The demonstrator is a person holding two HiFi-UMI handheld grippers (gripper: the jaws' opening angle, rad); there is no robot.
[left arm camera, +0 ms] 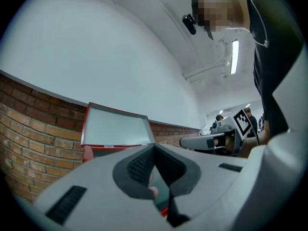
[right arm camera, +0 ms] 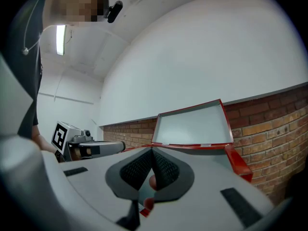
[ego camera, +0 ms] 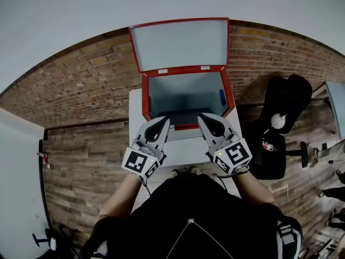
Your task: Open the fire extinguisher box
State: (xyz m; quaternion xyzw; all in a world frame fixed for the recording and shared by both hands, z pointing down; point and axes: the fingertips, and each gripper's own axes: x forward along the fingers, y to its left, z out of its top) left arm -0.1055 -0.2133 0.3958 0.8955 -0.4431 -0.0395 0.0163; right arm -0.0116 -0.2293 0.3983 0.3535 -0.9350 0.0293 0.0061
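Note:
The red fire extinguisher box (ego camera: 145, 99) stands open, its grey-lined lid (ego camera: 180, 43) tipped back against the brick wall. The inside looks grey, with a small blue piece (ego camera: 221, 97) on its right wall. My left gripper (ego camera: 163, 121) hovers just before the box's front edge at the left, shut with nothing in it. My right gripper (ego camera: 202, 117) mirrors it at the right, also shut and empty. In the left gripper view the lid (left arm camera: 115, 126) rises beyond the closed left gripper (left arm camera: 154, 147). The right gripper view shows the lid (right arm camera: 192, 126) past the closed right gripper (right arm camera: 151, 150).
The box sits on a white pedestal (ego camera: 183, 150) against a brick wall (ego camera: 81, 85). A black office chair (ego camera: 280, 123) stands to the right on the wooden floor. People stand far off at the right edge.

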